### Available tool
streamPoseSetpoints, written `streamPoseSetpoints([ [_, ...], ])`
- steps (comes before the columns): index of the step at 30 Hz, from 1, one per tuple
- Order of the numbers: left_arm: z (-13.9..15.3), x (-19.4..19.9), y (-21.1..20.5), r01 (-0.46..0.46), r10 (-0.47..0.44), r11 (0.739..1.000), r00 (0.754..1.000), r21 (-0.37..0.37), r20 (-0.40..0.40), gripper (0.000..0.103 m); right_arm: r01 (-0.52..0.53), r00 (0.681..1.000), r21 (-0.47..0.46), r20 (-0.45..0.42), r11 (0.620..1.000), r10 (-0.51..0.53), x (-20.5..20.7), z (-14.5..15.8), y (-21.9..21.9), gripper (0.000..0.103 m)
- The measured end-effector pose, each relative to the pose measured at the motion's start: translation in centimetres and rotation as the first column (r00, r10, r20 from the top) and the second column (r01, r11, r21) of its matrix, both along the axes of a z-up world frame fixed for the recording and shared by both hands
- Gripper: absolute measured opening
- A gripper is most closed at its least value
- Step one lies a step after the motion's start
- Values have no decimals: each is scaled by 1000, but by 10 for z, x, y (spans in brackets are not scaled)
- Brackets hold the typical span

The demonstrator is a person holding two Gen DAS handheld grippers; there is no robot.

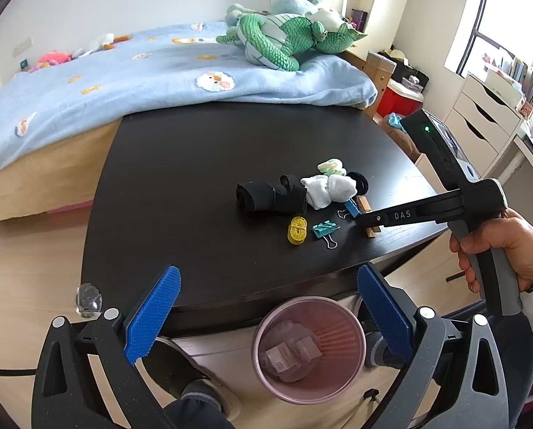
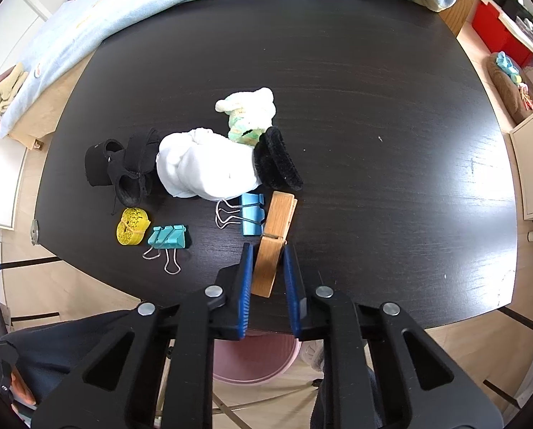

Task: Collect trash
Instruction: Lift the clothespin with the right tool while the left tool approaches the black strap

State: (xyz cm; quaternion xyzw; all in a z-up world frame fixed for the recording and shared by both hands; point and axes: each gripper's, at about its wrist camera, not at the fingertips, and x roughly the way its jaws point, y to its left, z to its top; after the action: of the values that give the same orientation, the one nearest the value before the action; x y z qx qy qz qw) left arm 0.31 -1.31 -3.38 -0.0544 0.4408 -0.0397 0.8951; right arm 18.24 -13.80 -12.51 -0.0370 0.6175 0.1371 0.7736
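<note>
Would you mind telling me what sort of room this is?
Most likely a bedroom: a bed with a blue blanket, plush toys on it, and a white chest of drawers by the window.

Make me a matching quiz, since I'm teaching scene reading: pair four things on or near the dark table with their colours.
Things:
1. clothespin
2. bin
3. clip beside the clothespin
4. round piece at the table's edge

Colours:
A. pink
B. yellow
C. wood brown
D. blue

Pairs: 1-C, 2-A, 3-D, 4-B
</note>
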Motion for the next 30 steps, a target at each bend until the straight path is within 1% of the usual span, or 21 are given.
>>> streamPoseSetpoints([
  [7,1,2,-1,2,-2,1000,1000,4,5,95,-10,1000,8,15,1000,10,-4,3,-2,13],
  [17,6,14,-2,12,-12,1000,1000,25,4,95,-18,997,53,73,998,14,-26,33,-27,13],
  [23,5,32,-3,28,-28,999,999,20,-18,95,-26,995,79,98,997,18,-32,47,-35,13],
  [30,-2,65,-5,48,-48,999,996,5,-69,95,-36,993,97,114,995,25,-39,56,-40,13],
])
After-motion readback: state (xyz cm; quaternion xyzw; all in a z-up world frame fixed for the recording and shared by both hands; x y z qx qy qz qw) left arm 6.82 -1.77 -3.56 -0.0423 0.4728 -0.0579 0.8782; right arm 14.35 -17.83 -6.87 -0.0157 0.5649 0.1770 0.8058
